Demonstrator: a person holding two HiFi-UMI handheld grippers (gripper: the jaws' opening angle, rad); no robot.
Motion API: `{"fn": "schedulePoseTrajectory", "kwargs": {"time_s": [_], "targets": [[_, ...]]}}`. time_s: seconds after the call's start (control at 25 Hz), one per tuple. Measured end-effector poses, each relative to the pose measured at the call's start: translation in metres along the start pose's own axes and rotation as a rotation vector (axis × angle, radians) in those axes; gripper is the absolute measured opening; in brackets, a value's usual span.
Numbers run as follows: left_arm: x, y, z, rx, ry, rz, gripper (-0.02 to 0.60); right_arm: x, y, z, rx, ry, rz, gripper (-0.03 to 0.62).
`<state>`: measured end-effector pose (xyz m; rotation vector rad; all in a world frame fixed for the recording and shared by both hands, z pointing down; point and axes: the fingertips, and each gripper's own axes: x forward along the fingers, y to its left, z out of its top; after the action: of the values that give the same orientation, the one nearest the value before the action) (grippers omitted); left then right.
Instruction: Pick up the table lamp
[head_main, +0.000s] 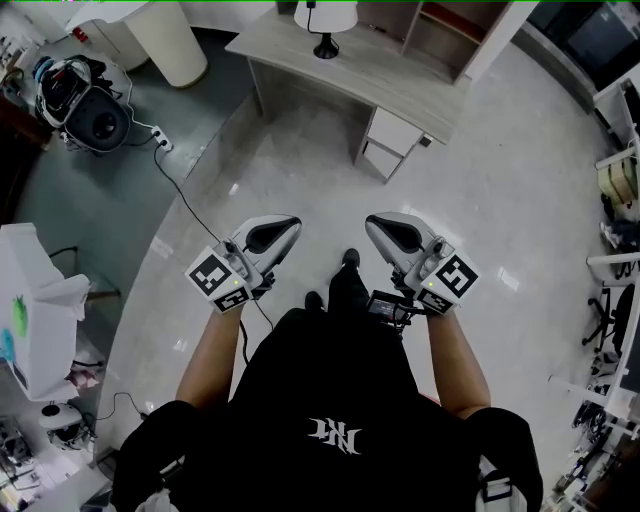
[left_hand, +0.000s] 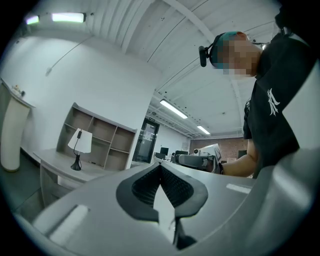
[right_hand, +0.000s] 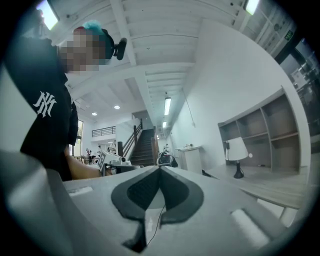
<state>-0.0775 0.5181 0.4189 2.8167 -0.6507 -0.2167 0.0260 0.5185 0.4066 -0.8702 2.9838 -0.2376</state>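
1. Here, the left gripper (left_hand: 160, 169) is clenched, its jaws pressed together with nothing between them.
2. The right gripper (right_hand: 160, 171) is likewise clenched and empty.
3. Both are held level in front of the person (head_main: 330, 410), side by side but apart, above the pale floor (head_main: 300, 160).
4. The table lamp (head_main: 325, 22) stands upright on the wooden desk (head_main: 400, 85), beside a shelf unit (head_main: 440, 30), well ahead of both grippers and untouched.

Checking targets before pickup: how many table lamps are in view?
1. The table lamp stands on the desk, near the shelf unit. Others could be hidden off-frame.
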Motion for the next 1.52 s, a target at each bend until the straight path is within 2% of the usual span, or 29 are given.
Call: {"fn": "schedulePoseTrajectory", "kwargs": {"time_s": [0.16,0.36,0.76,0.92,1.08,1.28,1.52], "targets": [[0.001,-0.003,0.001,0.011,0.011,-0.020,0.002,-0.001,0.000,-0.004,0.051,-0.022,-0.011,0.004],[0.005,0.002,-0.002,-0.017,-0.009,-0.014,0.002,-0.012,-0.007,-0.013,0.059,0.005,-0.039,0.003],[0.023,0.017,-0.012,-0.072,0.024,-0.040,0.002,-0.014,-0.034,-0.011,0.104,-0.031,-0.077,0.003],[0.032,0.032,-0.012,-0.082,0.026,-0.023,0.002,-0.012,-0.058,-0.009,0.111,-0.042,-0.099,0.004],[0.051,0.048,-0.010,-0.058,0.045,-0.016,0.002,-0.009,-0.090,-0.005,0.098,-0.053,-0.122,0.003],[0.079,0.079,-0.009,-0.050,0.072,-0.008,0.002,0.005,-0.134,0.001,0.102,-0.058,-0.113,0.003],[0.125,0.120,0.011,-0.047,0.050,0.041,0.002,0.013,-0.194,0.016,0.107,-0.054,-0.083,0.003]]}}
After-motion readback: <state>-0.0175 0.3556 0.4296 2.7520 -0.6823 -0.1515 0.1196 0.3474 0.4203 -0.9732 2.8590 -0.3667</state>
